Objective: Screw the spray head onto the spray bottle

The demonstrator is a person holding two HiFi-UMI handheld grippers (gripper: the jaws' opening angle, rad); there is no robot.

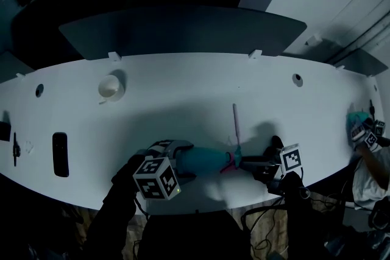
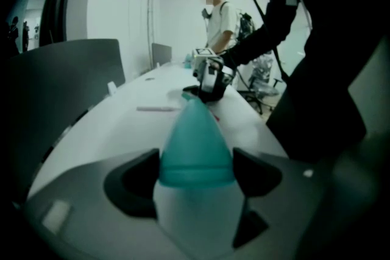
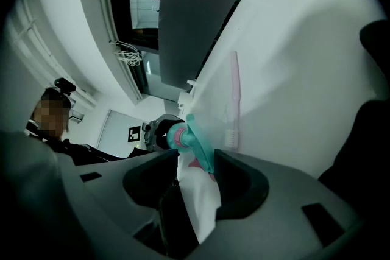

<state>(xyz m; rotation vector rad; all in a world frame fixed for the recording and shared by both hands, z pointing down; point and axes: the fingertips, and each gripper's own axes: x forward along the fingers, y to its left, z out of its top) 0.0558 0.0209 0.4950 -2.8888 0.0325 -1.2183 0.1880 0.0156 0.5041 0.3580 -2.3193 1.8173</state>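
Note:
The spray bottle (image 1: 206,160), teal with a white lower part, lies level just above the table's near edge. My left gripper (image 1: 181,161) is shut on it; in the left gripper view the bottle (image 2: 196,143) fills the gap between both pads. At the bottle's neck sits the spray head (image 1: 233,161), teal and pink. My right gripper (image 1: 248,163) comes in from the right and is shut on the spray head. In the right gripper view the head's white body (image 3: 200,192) sits between the jaws, its teal trigger (image 3: 198,143) pointing away toward the left gripper (image 3: 159,131).
A pink toothbrush-like stick (image 1: 235,120) lies on the white table (image 1: 183,100) just beyond the spray head. A white cup (image 1: 111,87) stands at the back left and a dark remote (image 1: 60,154) lies near the left front. A person (image 1: 368,143) works at the table's right end.

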